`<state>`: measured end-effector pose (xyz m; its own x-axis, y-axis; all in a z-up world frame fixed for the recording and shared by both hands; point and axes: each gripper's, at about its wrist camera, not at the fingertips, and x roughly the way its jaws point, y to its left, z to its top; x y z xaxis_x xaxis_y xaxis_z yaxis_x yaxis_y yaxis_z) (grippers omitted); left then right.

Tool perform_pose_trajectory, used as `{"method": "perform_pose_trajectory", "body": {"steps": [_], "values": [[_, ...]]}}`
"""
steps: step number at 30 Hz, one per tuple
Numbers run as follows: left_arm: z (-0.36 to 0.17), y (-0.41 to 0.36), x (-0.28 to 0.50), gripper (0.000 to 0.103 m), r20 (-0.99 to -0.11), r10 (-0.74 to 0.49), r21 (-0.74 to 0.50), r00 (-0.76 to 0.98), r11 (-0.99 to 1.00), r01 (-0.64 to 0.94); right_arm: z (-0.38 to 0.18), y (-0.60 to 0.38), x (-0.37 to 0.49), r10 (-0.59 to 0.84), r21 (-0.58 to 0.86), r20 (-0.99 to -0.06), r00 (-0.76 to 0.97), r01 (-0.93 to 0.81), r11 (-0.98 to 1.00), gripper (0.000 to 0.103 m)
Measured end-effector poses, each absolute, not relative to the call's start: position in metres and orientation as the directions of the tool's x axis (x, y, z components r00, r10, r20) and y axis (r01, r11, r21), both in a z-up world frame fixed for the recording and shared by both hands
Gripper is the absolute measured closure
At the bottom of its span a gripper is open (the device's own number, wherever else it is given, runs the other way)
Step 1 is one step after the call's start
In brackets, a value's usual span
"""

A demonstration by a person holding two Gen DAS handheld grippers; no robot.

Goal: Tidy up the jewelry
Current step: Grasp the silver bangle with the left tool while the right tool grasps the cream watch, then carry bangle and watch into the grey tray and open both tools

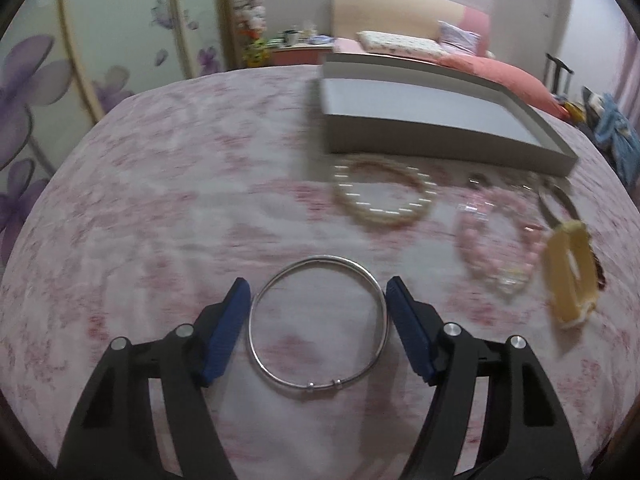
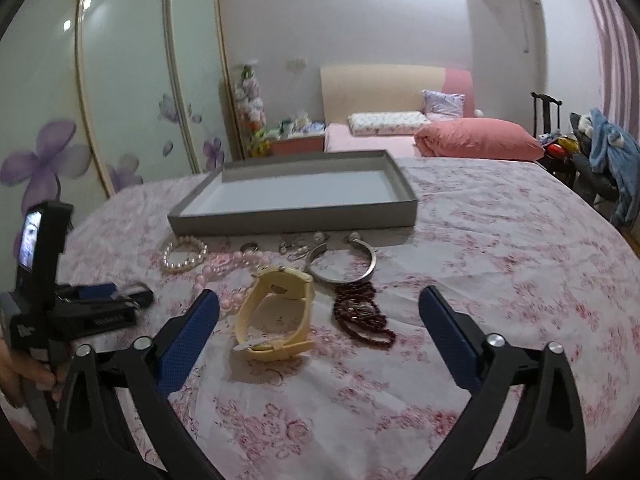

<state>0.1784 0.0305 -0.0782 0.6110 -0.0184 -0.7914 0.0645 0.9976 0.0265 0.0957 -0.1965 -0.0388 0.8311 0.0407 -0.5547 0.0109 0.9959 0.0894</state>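
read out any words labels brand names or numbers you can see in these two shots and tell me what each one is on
No text can be read for certain.
Left claw body, right wrist view: pale lettering on its black side and lower housing, too blurred to read.
Yellow watch: no visible marking on it can be read.
Grey tray, silver bangle and the other jewelry: no text visible.
Left wrist view: motion-blurred, nothing legible.

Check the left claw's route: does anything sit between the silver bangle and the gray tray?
Yes. The silver bangle sits between the left claw's fingers; the pearl bracelet lies ahead, just before the gray tray.
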Motion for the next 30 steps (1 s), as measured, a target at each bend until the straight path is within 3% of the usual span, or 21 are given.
{"method": "perform_pose_trajectory", "body": {"steps": [2,8,14,19,27,29,30], "values": [[-0.078,0.042,0.179,0.035,-0.791,-0.005,0.025,0.612,0.999,0.040,-0.041,-0.189,0.106,0.038,0.071,-0.589,0.807,0.005,0.998,0.014],[-0.077,0.055,0.178,0.035,-0.790,-0.003,0.017,0.613,1.000,0.026,-0.056,-0.172,0.141,-0.011,0.028,-0.700,0.714,0.042,0.999,0.014],[-0.076,0.057,0.175,0.035,-0.789,-0.013,0.008,0.615,1.000,0.031,-0.068,-0.166,0.154,-0.055,-0.020,-0.742,0.668,0.060,0.998,0.016],[-0.075,0.057,0.176,0.035,-0.789,-0.017,0.003,0.615,0.999,0.033,-0.077,-0.168,0.157,0.000,0.031,-0.776,0.631,0.038,0.999,0.039],[-0.075,0.057,0.176,0.035,-0.789,-0.014,0.007,0.614,0.999,0.032,-0.079,-0.167,0.163,0.009,0.042,-0.793,0.609,0.039,0.998,0.039],[-0.075,0.056,0.176,0.035,-0.789,-0.016,0.006,0.614,0.999,0.033,-0.077,-0.167,0.162,0.014,0.038,-0.783,0.621,0.026,0.999,0.058],[-0.075,0.057,0.175,0.035,-0.789,-0.017,0.005,0.614,0.999,0.033,-0.077,-0.170,0.162,0.034,0.059,-0.783,0.621,0.020,0.998,0.058]]}}
